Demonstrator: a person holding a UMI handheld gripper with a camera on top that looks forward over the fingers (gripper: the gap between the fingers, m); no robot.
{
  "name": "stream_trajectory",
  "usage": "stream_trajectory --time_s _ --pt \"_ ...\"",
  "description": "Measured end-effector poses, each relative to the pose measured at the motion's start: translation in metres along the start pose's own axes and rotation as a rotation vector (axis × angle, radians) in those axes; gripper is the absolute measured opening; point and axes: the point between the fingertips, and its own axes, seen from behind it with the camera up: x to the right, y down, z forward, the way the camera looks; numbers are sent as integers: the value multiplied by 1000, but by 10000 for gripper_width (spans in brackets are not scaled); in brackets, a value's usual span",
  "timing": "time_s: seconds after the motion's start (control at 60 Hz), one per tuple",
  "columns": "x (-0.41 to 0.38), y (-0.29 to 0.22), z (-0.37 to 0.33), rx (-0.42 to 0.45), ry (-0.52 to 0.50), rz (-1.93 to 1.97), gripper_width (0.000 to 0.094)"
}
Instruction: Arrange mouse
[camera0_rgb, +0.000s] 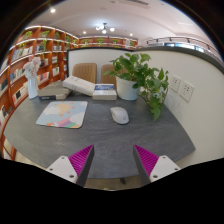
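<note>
A grey computer mouse (119, 115) lies on the grey round table (100, 140), to the right of a pale patterned mouse mat (62, 114). The mouse is off the mat, with a bare strip of table between them. My gripper (114, 160) is open and empty, held over the near edge of the table. Its magenta pads (82, 160) stand wide apart. The mouse lies well beyond the fingers, slightly right of their middle.
A leafy plant in a white pot (133, 80) stands at the table's back right by the wall. Books (104, 91) and a box (78, 86) lie at the back, with a white figure (33, 75) at the left. Bookshelves (25, 60) line the left wall.
</note>
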Motion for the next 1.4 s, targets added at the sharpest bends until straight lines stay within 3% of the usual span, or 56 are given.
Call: stream_trajectory --time_s 0.4,0.8,0.933,0.983,1.3,1.4 --pt "38 -46 152 -64 -20 3 777" --pt "46 -87 228 -107 -35 58 762" --pt "44 -89 236 -126 -42 106 632" --pt "43 -90 238 -126 -35 110 538" --pt "38 -89 235 -160 -6 137 376" --pt "31 -122 209 -106 19 95 376"
